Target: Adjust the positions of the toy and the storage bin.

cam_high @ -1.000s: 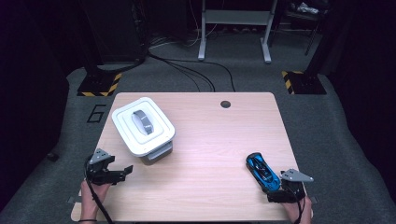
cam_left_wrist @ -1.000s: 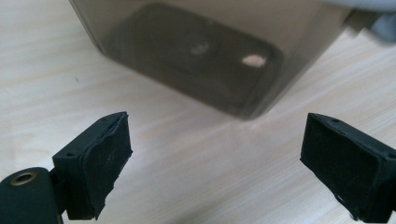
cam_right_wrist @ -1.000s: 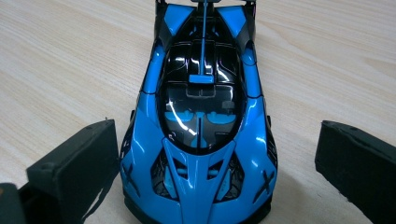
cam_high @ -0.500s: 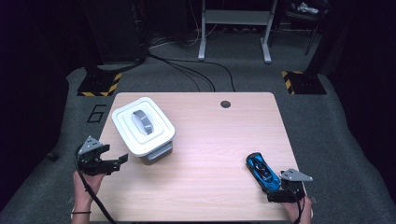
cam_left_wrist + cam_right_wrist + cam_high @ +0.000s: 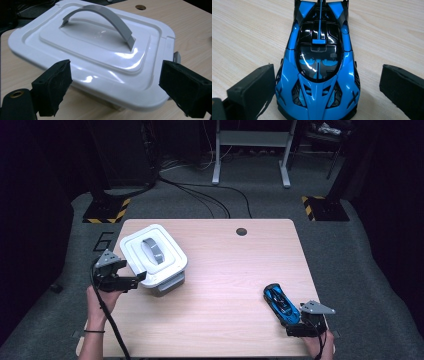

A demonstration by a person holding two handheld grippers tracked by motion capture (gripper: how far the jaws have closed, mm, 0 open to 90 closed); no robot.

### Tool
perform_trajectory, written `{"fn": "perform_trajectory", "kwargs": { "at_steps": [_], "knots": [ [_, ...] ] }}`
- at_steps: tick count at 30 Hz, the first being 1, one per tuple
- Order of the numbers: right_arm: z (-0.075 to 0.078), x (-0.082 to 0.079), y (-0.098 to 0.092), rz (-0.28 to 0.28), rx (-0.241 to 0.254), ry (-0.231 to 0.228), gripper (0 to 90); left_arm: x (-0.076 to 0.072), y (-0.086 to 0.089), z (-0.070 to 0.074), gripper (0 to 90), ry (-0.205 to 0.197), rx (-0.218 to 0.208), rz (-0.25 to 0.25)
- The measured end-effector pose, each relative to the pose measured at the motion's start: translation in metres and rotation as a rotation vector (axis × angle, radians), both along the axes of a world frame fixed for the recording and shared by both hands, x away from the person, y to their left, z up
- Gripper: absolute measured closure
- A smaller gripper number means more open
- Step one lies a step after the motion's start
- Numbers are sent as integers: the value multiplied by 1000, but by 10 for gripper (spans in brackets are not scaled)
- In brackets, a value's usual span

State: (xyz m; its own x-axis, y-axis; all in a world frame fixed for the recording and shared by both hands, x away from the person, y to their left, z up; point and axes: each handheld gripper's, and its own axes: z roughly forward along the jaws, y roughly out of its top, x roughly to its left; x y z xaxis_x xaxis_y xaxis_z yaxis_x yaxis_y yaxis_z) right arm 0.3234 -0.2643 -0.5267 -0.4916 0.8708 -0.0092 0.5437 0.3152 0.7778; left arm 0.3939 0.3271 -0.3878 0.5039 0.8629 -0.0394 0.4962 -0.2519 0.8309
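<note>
Nothing is stowed yet: the white box [image 5: 154,259] is sitting lidded at the table's left, the left gripper [image 5: 134,281] hovering spread beside it. The right gripper [image 5: 290,324] (jaws spread) is flanking the blue toy car [image 5: 281,303], ungripped.

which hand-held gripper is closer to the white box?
Left. The left hand-held gripper sits right at the white box's near-left edge, jaws open toward the lid. The right hand-held gripper is across the table, open around the blue toy car.
</note>
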Motion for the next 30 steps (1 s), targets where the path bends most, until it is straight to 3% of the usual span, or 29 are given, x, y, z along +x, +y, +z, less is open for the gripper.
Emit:
{"fn": "perform_trajectory", "kwargs": {
  "at_steps": [9,17,22,24,27,30],
  "knots": [
    [0,0,0,5,-4,5,12,30,-23,-3,184,39,8,-54],
    [0,0,0,0,-4,0,25,51,-37,-7,349,91,52,-73],
    [0,0,0,2,-7,4,30,54,-41,-10,527,87,-5,-93],
    [0,0,0,2,-9,3,32,54,-41,-12,581,79,-24,-77],
    [0,0,0,-2,-1,0,34,55,-37,-15,666,79,-90,-68],
    [0,0,0,2,4,3,35,56,-37,-17,684,78,-118,-71]
  ]
}}
